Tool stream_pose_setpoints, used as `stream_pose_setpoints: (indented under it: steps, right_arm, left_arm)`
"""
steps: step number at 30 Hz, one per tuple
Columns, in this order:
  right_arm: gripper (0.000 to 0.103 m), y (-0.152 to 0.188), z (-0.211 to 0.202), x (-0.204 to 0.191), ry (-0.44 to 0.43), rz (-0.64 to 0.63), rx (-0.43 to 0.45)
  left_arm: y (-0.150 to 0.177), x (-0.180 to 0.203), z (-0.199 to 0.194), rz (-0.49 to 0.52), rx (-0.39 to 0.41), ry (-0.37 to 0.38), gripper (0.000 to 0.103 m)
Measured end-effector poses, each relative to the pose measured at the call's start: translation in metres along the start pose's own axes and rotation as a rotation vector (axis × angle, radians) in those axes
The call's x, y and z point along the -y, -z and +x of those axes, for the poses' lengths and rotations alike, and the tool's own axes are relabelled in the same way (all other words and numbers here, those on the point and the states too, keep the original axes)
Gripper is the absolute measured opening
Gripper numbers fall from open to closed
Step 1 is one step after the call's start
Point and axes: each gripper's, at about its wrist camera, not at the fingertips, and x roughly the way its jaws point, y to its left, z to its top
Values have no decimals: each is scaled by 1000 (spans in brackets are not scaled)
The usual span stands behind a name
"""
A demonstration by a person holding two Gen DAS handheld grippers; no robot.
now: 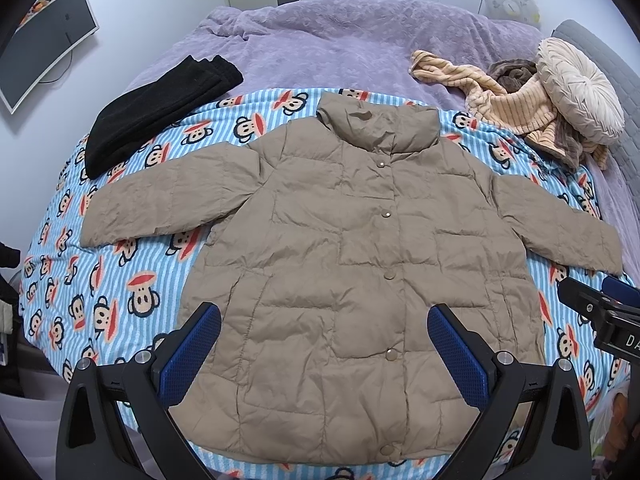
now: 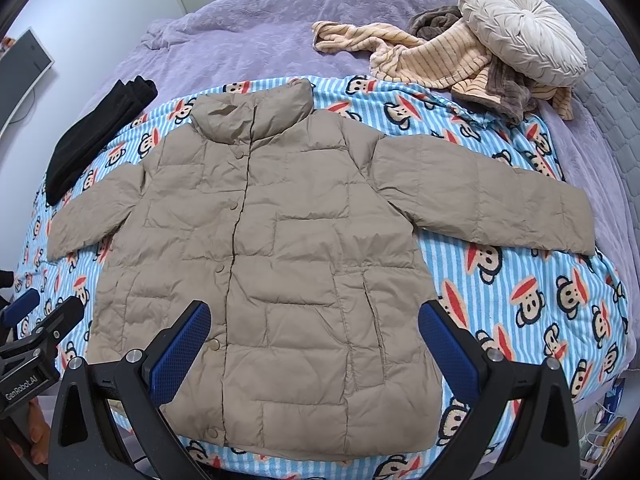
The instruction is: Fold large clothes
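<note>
A tan puffer jacket (image 1: 344, 264) lies flat and front-up on a blue striped monkey-print blanket (image 1: 104, 280), sleeves spread to both sides, collar at the far end. It also shows in the right wrist view (image 2: 280, 248). My left gripper (image 1: 324, 340) is open and empty, held above the jacket's lower hem. My right gripper (image 2: 314, 340) is open and empty, also above the lower hem, a little to the right. Each gripper shows at the edge of the other's view.
A folded black garment (image 1: 160, 108) lies at the far left of the blanket. A striped beige garment (image 1: 512, 100) and a round cream cushion (image 1: 580, 88) lie at the far right on the purple bedspread (image 1: 340, 44). A monitor (image 1: 44, 40) hangs left.
</note>
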Motion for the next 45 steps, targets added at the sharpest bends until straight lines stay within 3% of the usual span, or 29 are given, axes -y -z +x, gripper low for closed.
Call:
stream_pose_setpoints:
  steps: [19,26,30,34,40,45]
  right_arm:
    - [103,2,5,-1,-13,22,-12]
    - [103,3,8,1,-113,71,-7]
    - [103,7,16,-8,-191,82,-18]
    - [103,14,29,-25,-213,106,-76]
    - [103,30,52,-62,-139,68,-144]
    - [103,35,77,-91,-117,117,-191]
  left_arm:
    - [0,-20,14,-42,-33,30,103]
    - [6,-43,23,-71,-44,57,103]
    - [10,-67,38,-108,-68,82,103]
    - [11,-98,63,-148,-99,109,103]
    - [0,-155,104,-189,-125,131,103]
    - [-13,-217,134,-251,-121,142,103]
